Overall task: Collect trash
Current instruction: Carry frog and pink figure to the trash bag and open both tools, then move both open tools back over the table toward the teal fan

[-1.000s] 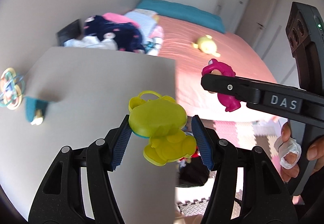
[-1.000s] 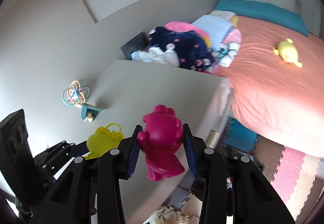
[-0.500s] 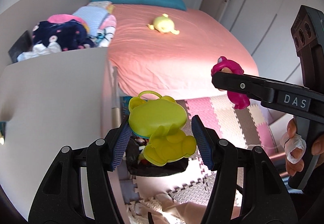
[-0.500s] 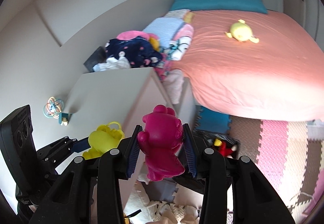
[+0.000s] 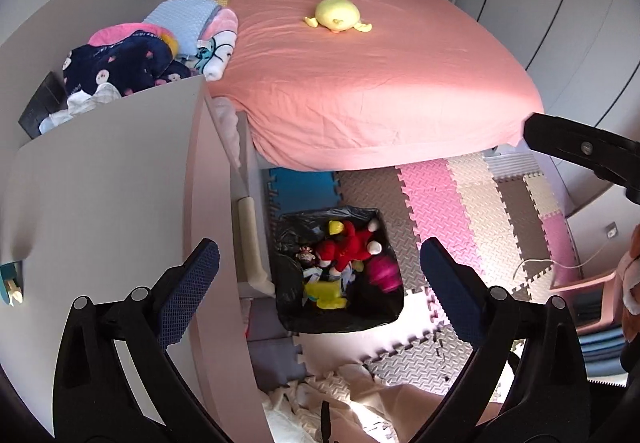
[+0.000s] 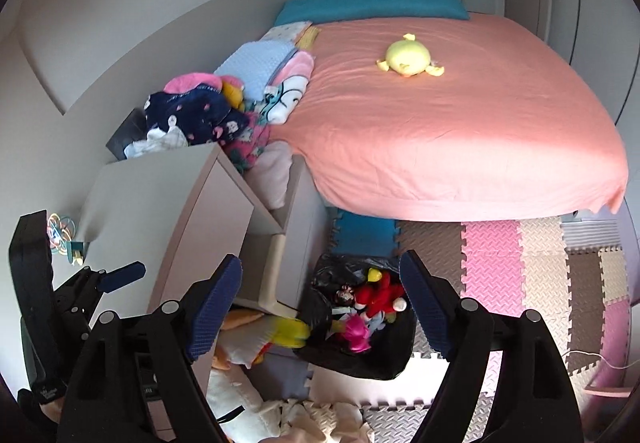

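Observation:
A bin lined with a black bag (image 5: pixel 340 323) stands on the foam floor beside the bed, directly below both grippers. Inside it lie a yellow plastic toy (image 5: pixel 325 293), a pink plastic toy (image 5: pixel 383 273) and a red plush doll (image 5: pixel 352 243). My left gripper (image 5: pixel 318 267) hangs above the bin, its jaws opening with nothing between them. My right gripper (image 6: pixel 320 291) is likewise above the bin (image 6: pixel 360 367), jaws opening and empty. In the right wrist view the pink toy (image 6: pixel 356 331) is in the bag and the yellow toy (image 6: pixel 292 331) shows blurred at the bin's left edge.
A white cabinet (image 5: pixel 100 203) rises to the left of the bin. A bed with a pink sheet (image 5: pixel 380 83) carries a yellow plush (image 5: pixel 336 17) and piled clothes (image 5: pixel 120 67). Coloured foam tiles (image 5: pixel 460 211) cover the floor, with pale cloth (image 5: pixel 340 395) crumpled nearest me.
Both grippers swung off the cabinet top to above the bin and opened. The yellow toy left the left gripper and the pink toy left the right; both dropped to the bin.

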